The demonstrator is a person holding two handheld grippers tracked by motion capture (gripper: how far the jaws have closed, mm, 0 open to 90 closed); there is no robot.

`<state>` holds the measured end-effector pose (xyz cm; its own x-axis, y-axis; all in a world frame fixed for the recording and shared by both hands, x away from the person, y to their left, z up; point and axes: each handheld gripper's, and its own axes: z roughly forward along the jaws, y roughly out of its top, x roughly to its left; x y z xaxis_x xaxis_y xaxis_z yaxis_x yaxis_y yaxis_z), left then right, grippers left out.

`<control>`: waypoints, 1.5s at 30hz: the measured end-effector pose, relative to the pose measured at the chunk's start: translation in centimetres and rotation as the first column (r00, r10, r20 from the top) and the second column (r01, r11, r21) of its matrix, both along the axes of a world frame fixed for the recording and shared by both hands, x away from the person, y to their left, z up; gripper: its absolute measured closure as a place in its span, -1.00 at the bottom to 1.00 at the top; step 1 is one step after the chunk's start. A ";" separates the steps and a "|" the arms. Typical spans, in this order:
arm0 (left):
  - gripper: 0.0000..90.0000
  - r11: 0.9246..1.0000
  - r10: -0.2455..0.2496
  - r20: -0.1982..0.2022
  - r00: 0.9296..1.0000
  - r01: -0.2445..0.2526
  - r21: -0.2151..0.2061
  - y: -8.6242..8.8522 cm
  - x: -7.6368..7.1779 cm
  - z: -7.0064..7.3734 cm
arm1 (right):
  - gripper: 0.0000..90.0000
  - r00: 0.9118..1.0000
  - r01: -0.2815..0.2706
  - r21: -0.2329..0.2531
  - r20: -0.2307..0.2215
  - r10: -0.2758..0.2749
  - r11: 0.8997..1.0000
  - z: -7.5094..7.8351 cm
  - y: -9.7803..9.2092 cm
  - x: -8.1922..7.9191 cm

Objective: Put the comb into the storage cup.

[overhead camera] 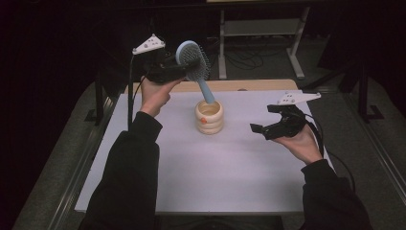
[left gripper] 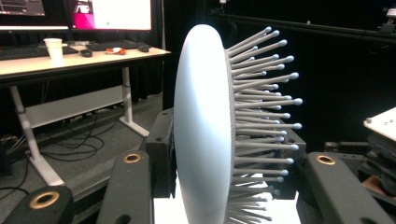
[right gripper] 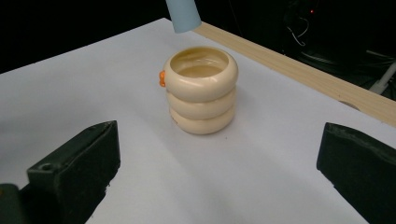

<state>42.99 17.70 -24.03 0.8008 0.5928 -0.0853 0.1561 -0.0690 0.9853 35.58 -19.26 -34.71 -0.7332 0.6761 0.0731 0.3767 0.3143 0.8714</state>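
One pale blue hairbrush (left gripper: 205, 130) stands nearest, its head clamped between the jaws of the left gripper (overhead camera: 184, 67), bristles to one side. Its handle tip hangs just above one cream ringed cup (right gripper: 201, 88), which sits ahead of the right gripper (overhead camera: 270, 122), jaws wide apart, holding nothing. The left gripper view alone shows one paper cup (left gripper: 55, 47) on a desk (left gripper: 70, 60).

Matt plastic hairbrush (left gripper: 203, 135); glossy, smooth cream holder (right gripper: 201, 88); wooden table edge (right gripper: 299, 70).
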 end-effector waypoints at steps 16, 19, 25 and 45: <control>0.19 0.999 0.033 -0.011 0.999 -0.033 0.017 0.2 1.2 -1.2 | -1.00 1.000 0.023 0.048 0.002 -0.023 0.999 -2.5 -2.8 -2.3; 0.19 0.999 0.041 -0.016 0.999 -0.041 0.017 0.3 1.4 -1.6 | -1.00 1.000 0.027 0.043 -0.002 -0.027 0.999 -2.9 -3.1 -2.6; 0.19 0.999 0.046 -0.032 0.998 -0.045 0.016 0.4 1.8 -2.4 | -1.00 0.999 0.038 0.049 -0.006 -0.038 0.998 -3.7 -3.8 -3.2; 0.19 0.999 0.043 -0.058 0.997 -0.042 0.029 -0.1 2.3 -4.3 | -1.00 0.995 0.096 0.065 -0.018 -0.095 0.993 -6.0 -6.1 -4.9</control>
<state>45.31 17.60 -28.33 0.7689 0.6291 -0.1141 0.2165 -0.0882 0.9723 30.69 -25.39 -40.71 -0.6638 0.7364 0.1304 0.4154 0.2181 0.8831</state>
